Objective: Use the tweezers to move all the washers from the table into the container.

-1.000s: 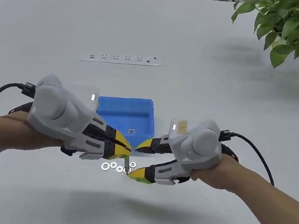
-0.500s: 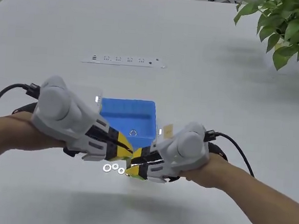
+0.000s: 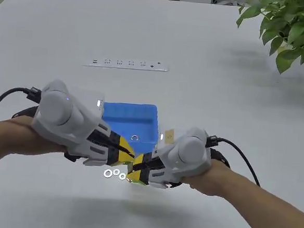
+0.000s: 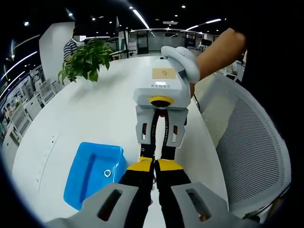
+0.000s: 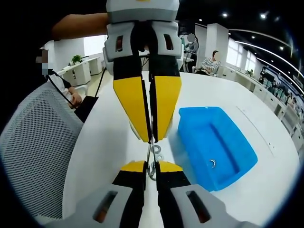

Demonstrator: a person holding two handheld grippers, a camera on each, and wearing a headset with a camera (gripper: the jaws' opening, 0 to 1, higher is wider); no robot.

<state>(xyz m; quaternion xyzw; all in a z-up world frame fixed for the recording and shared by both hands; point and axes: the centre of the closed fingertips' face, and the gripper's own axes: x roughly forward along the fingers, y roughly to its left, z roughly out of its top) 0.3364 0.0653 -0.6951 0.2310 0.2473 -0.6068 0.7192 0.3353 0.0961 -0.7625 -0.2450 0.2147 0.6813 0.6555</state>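
Head view looks down on a white worktop (image 3: 210,102) where the two tongs meet tip to tip just in front of a blue container (image 3: 130,112). Here the left tongs (image 3: 124,149) come in from the left and the right tongs (image 3: 136,173) from the right. Three washers (image 3: 115,173) lie in a short row on the worktop right by the meeting tips, near the container's front wall. One more washer (image 3: 134,138) sits on the container's floor, close to its front edge.

Right gripper view gives the grip most plainly. The left tongs' yellow jaws are pressed nearly together on the thin metal tweezers (image 5: 150,151), which run down from them toward the worktop. The right tongs' own jaws are drawn in to a narrow slit and clamp the tweezers' lower end, with washers lying right at that tip. Whether the tweezers have one pinched I cannot tell.

Farther back a white power strip (image 3: 125,64) lies flat on the worktop, and a leafy plant (image 3: 291,27) stands at the far right corner
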